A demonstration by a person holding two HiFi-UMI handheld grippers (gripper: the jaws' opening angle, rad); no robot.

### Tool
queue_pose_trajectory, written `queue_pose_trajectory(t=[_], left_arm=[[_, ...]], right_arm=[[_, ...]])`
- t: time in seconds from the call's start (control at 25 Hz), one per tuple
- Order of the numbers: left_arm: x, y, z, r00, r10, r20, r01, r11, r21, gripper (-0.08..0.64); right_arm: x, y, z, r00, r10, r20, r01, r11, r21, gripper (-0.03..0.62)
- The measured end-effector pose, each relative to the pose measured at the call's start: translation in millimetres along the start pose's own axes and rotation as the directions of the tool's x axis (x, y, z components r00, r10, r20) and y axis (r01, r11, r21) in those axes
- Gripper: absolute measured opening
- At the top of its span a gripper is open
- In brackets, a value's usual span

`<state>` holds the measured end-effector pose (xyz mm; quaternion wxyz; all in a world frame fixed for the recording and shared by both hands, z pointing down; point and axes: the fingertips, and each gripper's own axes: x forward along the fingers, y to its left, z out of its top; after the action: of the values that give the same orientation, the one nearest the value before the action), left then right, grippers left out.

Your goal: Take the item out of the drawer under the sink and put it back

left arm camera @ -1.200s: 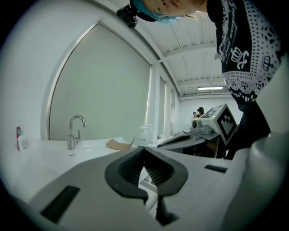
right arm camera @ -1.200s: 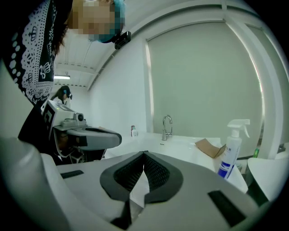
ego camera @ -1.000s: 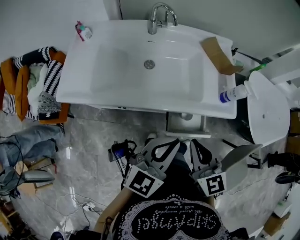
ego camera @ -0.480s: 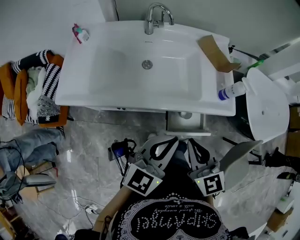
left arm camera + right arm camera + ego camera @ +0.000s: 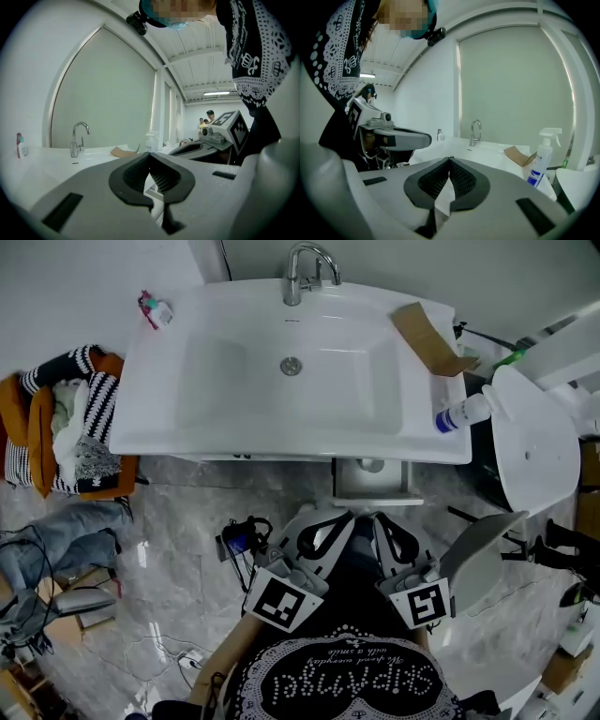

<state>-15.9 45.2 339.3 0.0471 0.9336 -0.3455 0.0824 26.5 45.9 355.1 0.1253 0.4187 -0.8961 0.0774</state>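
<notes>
Both tools were closed and empty: left gripper (image 5: 150, 155) and right gripper (image 5: 450, 160) hung side by side just short of the sink (image 5: 234, 441) front edge. The drawer (image 5: 370, 482) stood pulled out under that edge, right of middle; the item inside couldn't be made out.

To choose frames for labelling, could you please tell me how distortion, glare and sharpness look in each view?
Head view: evenly lit and sharp, wide lens bowing the sink rim, mild sheen on the floor. Left gripper view: strong fisheye, dark corners, ceiling light bright. Right gripper view: same fisheye, spray bottle crisp.
</notes>
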Motion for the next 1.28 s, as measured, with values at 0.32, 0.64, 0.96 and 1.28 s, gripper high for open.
queue_pose_trajectory(t=[0.32, 0.64, 0.96, 1.28], left_arm=[[3.5, -4.9, -2.2, 1.000, -0.016, -0.011, 0.016, 1.000, 0.007, 0.000], [2.3, -5.2, -2.8, 1.000, -0.015, -0.019, 0.015, 1.000, 0.001, 0.000], [4.0, -6.7, -2.9, 0.999, -0.034, -0.017, 0.035, 0.999, 0.008, 0.000], [4.5, -5.1, -2.1, 0.999, -0.038, -0.013, 0.038, 0.999, 0.006, 0.000]], right_arm=[[-2.2, -3.2, -3.4, 1.000, -0.007, -0.002, 0.007, 1.000, 0.006, 0.018], [-1.1, -1.9, -4.8, 1.000, -0.002, -0.013, 0.002, 1.000, 0.007, 0.018], [-2.2, -2.9, -5.3, 1.000, -0.018, -0.009, 0.018, 1.000, 0.006, 0.018], [-1.1, -3.6, -4.4, 1.000, -0.023, -0.010, 0.023, 1.000, 0.008, 0.018]])
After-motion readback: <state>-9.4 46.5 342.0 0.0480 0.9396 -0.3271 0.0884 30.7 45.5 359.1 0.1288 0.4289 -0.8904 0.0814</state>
